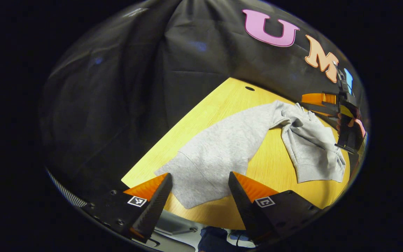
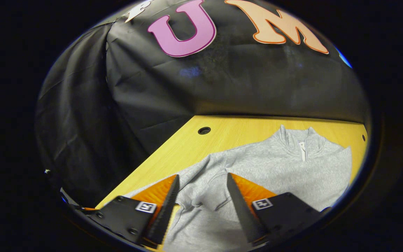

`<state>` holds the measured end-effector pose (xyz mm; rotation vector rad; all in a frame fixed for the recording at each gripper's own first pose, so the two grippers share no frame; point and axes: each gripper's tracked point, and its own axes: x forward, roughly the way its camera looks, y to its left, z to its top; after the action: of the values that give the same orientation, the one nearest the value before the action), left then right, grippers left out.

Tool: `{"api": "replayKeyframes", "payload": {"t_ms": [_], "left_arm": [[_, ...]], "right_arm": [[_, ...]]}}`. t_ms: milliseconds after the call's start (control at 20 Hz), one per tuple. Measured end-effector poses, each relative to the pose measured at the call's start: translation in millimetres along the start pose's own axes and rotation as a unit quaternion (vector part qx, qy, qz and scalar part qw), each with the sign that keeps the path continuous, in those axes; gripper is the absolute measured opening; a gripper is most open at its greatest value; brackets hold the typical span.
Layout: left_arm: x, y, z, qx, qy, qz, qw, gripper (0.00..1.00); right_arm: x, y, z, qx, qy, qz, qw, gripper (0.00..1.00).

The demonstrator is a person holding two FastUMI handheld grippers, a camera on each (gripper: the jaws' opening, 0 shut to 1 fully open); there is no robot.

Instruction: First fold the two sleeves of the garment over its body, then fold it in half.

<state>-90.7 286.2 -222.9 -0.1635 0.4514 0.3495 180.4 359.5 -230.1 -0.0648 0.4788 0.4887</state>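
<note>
Grey pullover (image 2: pixel 275 168) lies spread on the yellow wooden surface (image 2: pixel 187 147), collar toward the black cloth wall. One sleeve (image 1: pixel 208 157) stretches flat toward the surface's near corner.

Left tongs (image 1: pixel 199 183) hang released above that sleeve's cuff end, fingers apart, gripping nothing.

Right tongs (image 2: pixel 201 185) are released too, poised over the cloth near the sleeve seam.
</note>
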Motion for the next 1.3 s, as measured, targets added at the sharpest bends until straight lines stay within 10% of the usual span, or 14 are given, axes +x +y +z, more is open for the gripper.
{"api": "replayKeyframes", "payload": {"t_ms": [50,500,1300], "left_arm": [[0,1,-1,0.003,0.001,0.001,1.0,0.96],[3,11,-4,0.054,0.002,0.014,0.998,0.89],[5,13,10,0.05,0.036,0.0,0.998,0.09]], "right_arm": [[-2,0,-1,-0.006,0.001,0.0,1.0,1.0],[-37,-17,-6,-0.019,0.003,-0.013,1.0,0.98],[-147,-98,-6,-0.007,-0.015,-0.099,0.995,0.99]]}}
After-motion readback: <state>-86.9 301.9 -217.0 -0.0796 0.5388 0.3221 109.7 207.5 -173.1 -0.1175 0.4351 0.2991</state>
